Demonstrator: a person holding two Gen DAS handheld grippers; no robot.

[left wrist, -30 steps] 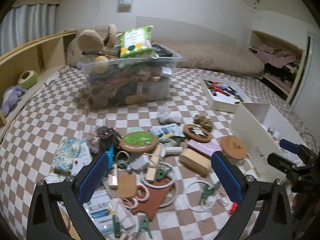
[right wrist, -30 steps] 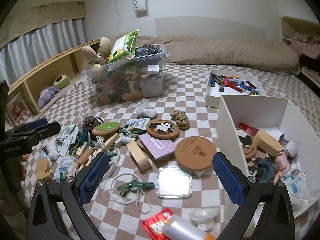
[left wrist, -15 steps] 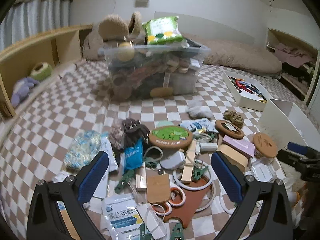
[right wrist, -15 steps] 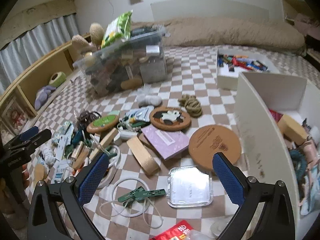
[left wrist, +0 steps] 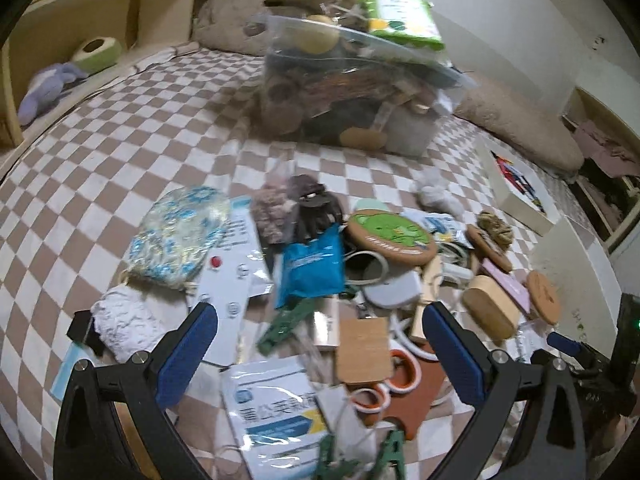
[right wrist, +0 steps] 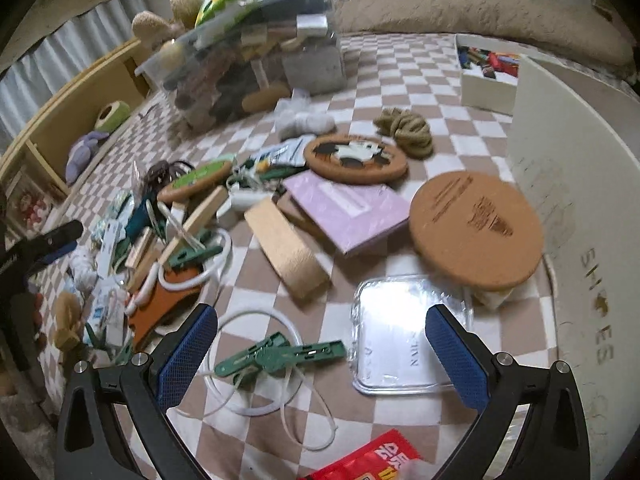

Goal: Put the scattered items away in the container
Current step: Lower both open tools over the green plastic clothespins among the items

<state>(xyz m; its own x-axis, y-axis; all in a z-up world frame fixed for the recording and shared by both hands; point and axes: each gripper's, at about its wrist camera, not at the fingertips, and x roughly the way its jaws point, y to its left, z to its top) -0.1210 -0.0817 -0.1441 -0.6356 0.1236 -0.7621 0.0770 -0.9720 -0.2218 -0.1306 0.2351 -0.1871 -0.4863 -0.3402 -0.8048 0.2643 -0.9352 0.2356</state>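
Left wrist view: your left gripper (left wrist: pixel 320 354) has its jaws wide apart and holding nothing, tilted down over the clutter on the checkered bed (left wrist: pixel 100 152). Between the blue pads lie a green clip (left wrist: pixel 286 326), a tan wooden card (left wrist: pixel 363 350) and a white printed packet (left wrist: pixel 272 412) at lower centre. A blue pouch (left wrist: pixel 312 268) sits just above the gap; the green-faced round coaster (left wrist: pixel 390 234) is further up, right of centre.

Containers: a clear plastic bin (left wrist: pixel 356 92) at upper centre is heaped past its rim, with a green snack bag (left wrist: pixel 402 20) on top and a plush toy behind it. A shallow white tray (left wrist: pixel 520 196) at right holds small colourful items, too blurred to name.

Right wrist view: your right gripper (right wrist: pixel 322 354) also has its jaws spread and empty, angled down at the bed. A green clip tangled in white cord (right wrist: pixel 280 358) lies between the pads, nearer the left one; a clear square lid (right wrist: pixel 404 344) lies just inside the right pad. A round cork mat (right wrist: pixel 474 226) is above the lid, close against the wall of the white box (right wrist: pixel 580 184) that fills the right edge; its inside is hidden from this view. A red wrapper (right wrist: pixel 376 460) sits at the bottom edge. Your left gripper shows at far left, mid-frame.
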